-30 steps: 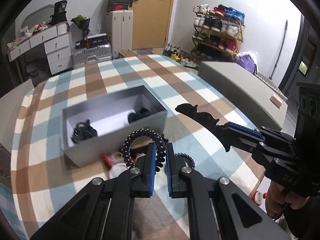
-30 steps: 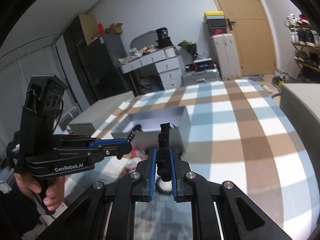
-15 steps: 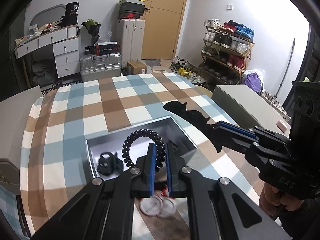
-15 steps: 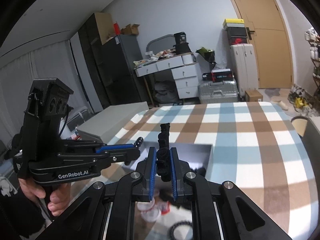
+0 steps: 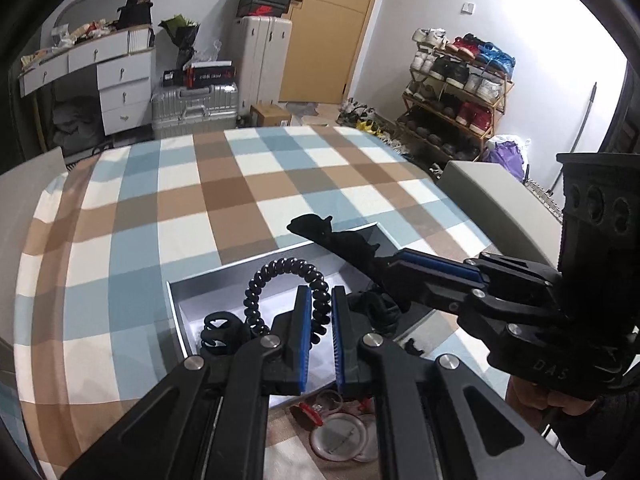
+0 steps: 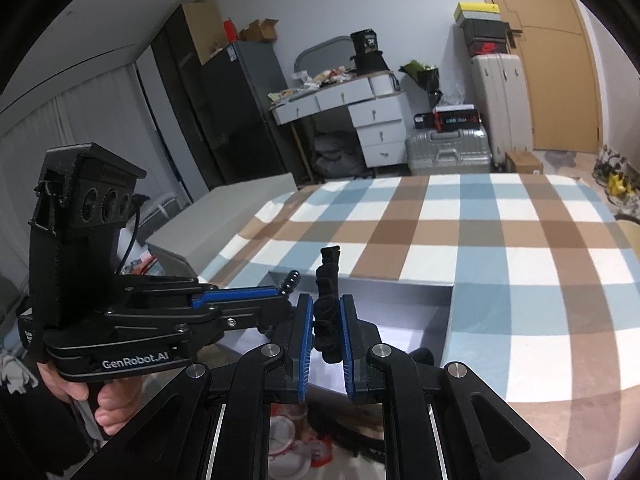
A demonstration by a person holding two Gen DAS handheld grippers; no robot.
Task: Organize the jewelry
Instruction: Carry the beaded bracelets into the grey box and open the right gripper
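Observation:
My left gripper (image 5: 321, 334) is shut on a black spiral hair tie (image 5: 280, 276) and holds it over the open grey box (image 5: 178, 308). Black hair accessories (image 5: 218, 330) lie inside the box. My right gripper (image 6: 326, 334) is shut on a black hair clip (image 6: 328, 300), held upright above the same grey box (image 6: 446, 320). In the left wrist view the right gripper (image 5: 432, 270) reaches in from the right with the hair clip (image 5: 332, 240) over the box's right end. In the right wrist view the left gripper (image 6: 256, 300) shows at left.
The box sits on a table with a blue, brown and white checked cloth (image 5: 168, 200). Round clear badges with red parts (image 5: 340, 438) lie on the cloth in front of the box. Grey chair backs (image 5: 492, 204) stand at the table's sides.
Both grippers have lifted and moved forward over the grey box, each still holding its item. The box now lies right under the fingertips instead of ahead of them.

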